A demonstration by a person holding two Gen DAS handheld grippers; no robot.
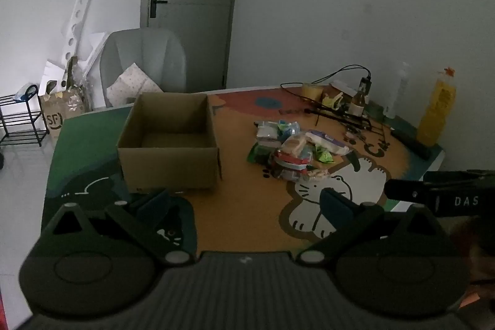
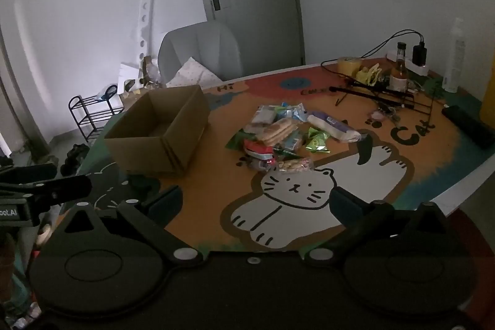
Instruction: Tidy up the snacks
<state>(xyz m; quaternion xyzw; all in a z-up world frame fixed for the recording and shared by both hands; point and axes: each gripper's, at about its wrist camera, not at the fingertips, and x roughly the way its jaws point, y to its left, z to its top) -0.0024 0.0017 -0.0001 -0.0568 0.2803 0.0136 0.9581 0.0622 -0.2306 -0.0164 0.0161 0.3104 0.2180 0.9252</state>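
- Take the cardboard box (image 2: 161, 132) as your landmark: the snack pile (image 2: 284, 138) lies to its right on the mat, apart from it with a strip of bare orange mat between them.
- Your right gripper (image 2: 256, 203) hovers above the near edge of the table, its jaws spread wide with nothing between them; the pile sits ahead of it, roughly in line with the gap and a little right of the box.
- Your left gripper (image 1: 244, 203) is likewise spread and empty; in its view the box (image 1: 170, 141) is ahead and to the left, and the pile (image 1: 294, 150) ahead and to the right.
- By my judgement the right hand is the nearer one to the snacks, the left the nearer one to the box.
- The long white-and-purple packet (image 2: 335, 127) lies at the pile's far-right side, its long axis slanting away from the box; the biscuit pack (image 2: 278, 129) lies on top of the heap.
- The box stands open, top up, and looks empty as far as its floor shows.
- The surface is a cartoon cat mat (image 2: 402, 169) covering the table; bottles, cables and a dark folded frame crowd the corner far right of the box.
- Beyond the box stand a grey chair (image 2: 201, 51), a closed door and a black rack, in dim light.
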